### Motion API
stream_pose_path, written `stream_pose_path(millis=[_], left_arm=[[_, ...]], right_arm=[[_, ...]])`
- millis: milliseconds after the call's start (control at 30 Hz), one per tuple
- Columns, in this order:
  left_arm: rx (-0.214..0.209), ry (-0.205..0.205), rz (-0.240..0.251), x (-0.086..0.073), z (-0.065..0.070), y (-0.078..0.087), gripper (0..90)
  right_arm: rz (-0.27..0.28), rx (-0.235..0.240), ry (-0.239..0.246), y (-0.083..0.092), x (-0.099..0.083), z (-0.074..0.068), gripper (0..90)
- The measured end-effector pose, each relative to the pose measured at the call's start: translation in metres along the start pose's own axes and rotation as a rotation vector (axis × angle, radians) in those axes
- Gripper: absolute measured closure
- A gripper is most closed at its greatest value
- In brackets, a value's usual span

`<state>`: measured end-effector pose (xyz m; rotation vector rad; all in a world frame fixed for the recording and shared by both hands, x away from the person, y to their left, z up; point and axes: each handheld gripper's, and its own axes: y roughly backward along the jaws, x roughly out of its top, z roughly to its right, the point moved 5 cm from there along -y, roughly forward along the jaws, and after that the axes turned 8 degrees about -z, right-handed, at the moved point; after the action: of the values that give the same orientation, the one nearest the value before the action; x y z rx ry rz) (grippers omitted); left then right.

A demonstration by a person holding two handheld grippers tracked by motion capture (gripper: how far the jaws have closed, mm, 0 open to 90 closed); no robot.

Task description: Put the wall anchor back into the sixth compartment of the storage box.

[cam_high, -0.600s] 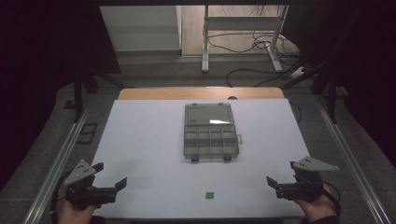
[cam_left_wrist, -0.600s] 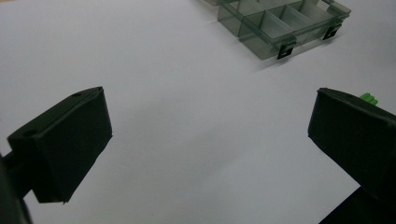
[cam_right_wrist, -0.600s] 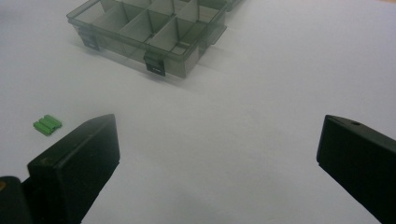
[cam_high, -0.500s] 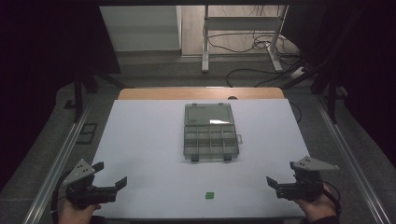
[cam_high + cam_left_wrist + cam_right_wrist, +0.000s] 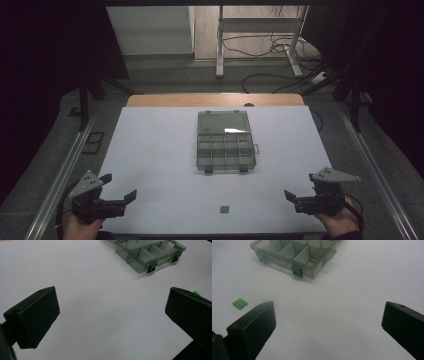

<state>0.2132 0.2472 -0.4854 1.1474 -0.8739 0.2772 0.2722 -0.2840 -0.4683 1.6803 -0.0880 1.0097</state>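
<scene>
Green block [image 5: 224, 209] lies untouched on desk [image 5: 160, 150] near open box [image 5: 225, 142]; both tools [image 5: 119, 191] [image 5: 292, 197] gape empty. Next: right tool reaches it.

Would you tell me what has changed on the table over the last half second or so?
Nothing has visibly changed. Both claws, left and right, remain open at the near corners, holding nothing; the green piece and the compartment box lie where they were.
</scene>
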Motion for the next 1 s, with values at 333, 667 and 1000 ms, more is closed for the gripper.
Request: stream_pose_path(millis=[333, 667, 1000], left_arm=[[0.007, 0.006, 0.004, 0.000, -0.001, 0.000, 0.0], [0.008, 0.004, -0.007, 0.000, -0.001, -0.001, 0.0], [0.005, 0.001, -0.017, 0.000, -0.001, -0.002, 0.2]], right_arm=[[-0.020, -0.008, 0.039, -0.003, 0.001, -0.003, 0.0], [-0.036, 0.016, 0.062, -0.009, 0.003, -0.011, 0.0], [-0.050, 0.050, 0.085, -0.017, 0.008, -0.020, 0.0]])
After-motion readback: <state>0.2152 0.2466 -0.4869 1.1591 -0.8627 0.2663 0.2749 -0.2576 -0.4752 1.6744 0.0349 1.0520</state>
